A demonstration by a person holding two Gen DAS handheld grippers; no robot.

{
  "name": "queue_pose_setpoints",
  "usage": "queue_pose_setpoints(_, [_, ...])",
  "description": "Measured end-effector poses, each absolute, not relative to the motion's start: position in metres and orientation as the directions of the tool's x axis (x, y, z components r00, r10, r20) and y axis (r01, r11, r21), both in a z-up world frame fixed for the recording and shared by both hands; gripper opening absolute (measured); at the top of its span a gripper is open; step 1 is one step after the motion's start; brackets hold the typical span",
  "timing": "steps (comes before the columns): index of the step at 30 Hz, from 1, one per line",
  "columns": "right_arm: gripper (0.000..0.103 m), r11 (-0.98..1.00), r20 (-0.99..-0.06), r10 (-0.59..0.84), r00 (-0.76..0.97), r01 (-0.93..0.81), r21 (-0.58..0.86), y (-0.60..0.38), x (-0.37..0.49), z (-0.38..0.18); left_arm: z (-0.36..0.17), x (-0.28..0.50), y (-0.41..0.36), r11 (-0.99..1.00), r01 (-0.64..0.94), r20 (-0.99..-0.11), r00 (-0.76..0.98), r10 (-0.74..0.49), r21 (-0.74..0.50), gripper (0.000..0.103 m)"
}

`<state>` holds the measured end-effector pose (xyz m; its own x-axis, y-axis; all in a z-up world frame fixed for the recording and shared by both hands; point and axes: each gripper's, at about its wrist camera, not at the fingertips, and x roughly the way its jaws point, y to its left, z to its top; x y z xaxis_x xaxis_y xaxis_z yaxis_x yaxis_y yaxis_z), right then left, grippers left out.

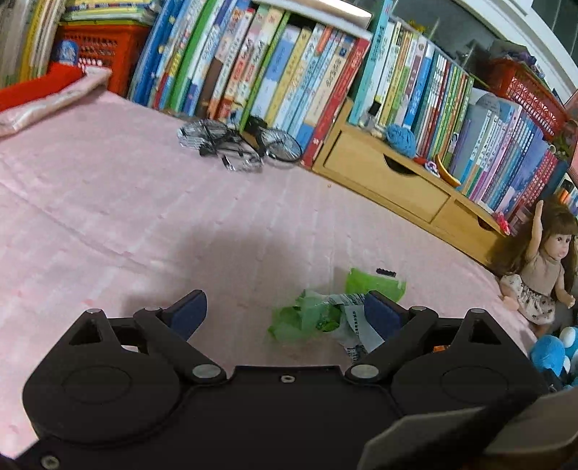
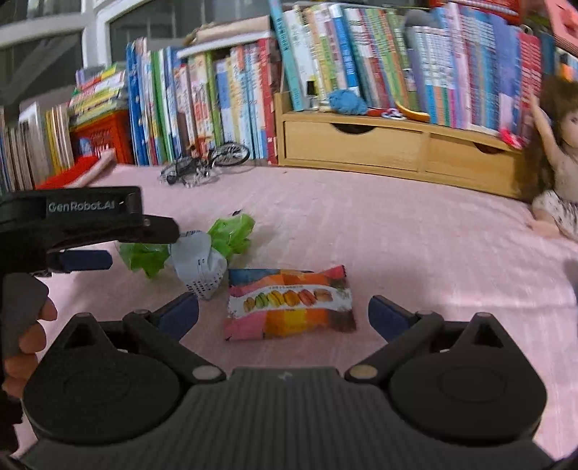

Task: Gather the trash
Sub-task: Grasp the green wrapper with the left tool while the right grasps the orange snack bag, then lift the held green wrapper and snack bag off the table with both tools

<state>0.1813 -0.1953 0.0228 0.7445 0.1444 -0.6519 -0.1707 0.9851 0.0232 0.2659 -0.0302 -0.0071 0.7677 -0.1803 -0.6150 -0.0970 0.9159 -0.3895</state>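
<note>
Left gripper (image 1: 285,311) spread wide, empty, low over the pink cloth (image 1: 108,202); crumpled green wrapper (image 1: 307,318) lies by its right finger. Right gripper (image 2: 283,312) also agape, empty, w/ macaron packet (image 2: 289,302) between the tips. Step: approach/pre-grasp. Next: lower & pinch each, prob. packet first.

Pink quilted cloth (image 1: 144,202) covers the whole surface. Behind it, a packed row of kids' books (image 1: 274,68) runs along the back, with a light wooden drawer unit (image 1: 390,177) under some. Red plastic baskets (image 1: 104,50) at the left, dark windows (image 2: 47,32) above.
</note>
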Motion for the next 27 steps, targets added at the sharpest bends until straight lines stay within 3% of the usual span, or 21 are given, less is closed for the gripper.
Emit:
queue_pose_setpoints(3, [0.103, 0.981, -0.671, 0.152, 0.726, -0.192, 0.014, -0.192, 0.192, 0.017, -0.011, 0.271, -0.032, 0.903, -0.08, -0.608, 0.764, -0.216, -0.421, 0.089])
queue_pose_setpoints(6, [0.102, 0.977, -0.68, 0.178, 0.711, -0.209, 0.036, -0.192, 0.198, 0.013, -0.015, 0.272, -0.029, 0.859, -0.018, -0.575, 0.75, -0.327, -0.512, 0.058])
queue_pose_setpoints(9, [0.083, 0.979, -0.688, 0.178, 0.703, -0.195, 0.054, -0.193, 0.197, 0.009, -0.012, 0.271, -0.029, 0.859, -0.027, -0.581, 0.748, -0.322, -0.511, 0.05])
queue_pose_setpoints(12, [0.073, 0.977, -0.677, 0.194, 0.71, -0.2, 0.07, -0.195, 0.19, 0.011, -0.007, 0.265, -0.029, 0.865, -0.014, -0.568, 0.759, -0.317, -0.501, 0.04])
queue_pose_setpoints(17, [0.07, 0.974, -0.655, 0.21, 0.726, -0.216, 0.073, -0.194, 0.171, 0.018, 0.007, 0.245, -0.027, 0.886, 0.004, -0.562, 0.772, -0.297, -0.463, 0.032])
queue_pose_setpoints(18, [0.07, 0.973, -0.652, 0.214, 0.727, -0.221, 0.072, -0.193, 0.166, 0.02, 0.01, 0.24, -0.028, 0.894, 0.015, -0.559, 0.776, -0.293, -0.448, 0.023])
queue_pose_setpoints(27, [0.07, 0.966, -0.634, 0.232, 0.738, -0.249, 0.064, -0.19, 0.122, 0.036, 0.024, 0.188, -0.021, 0.913, 0.062, -0.553, 0.779, -0.297, -0.403, 0.023])
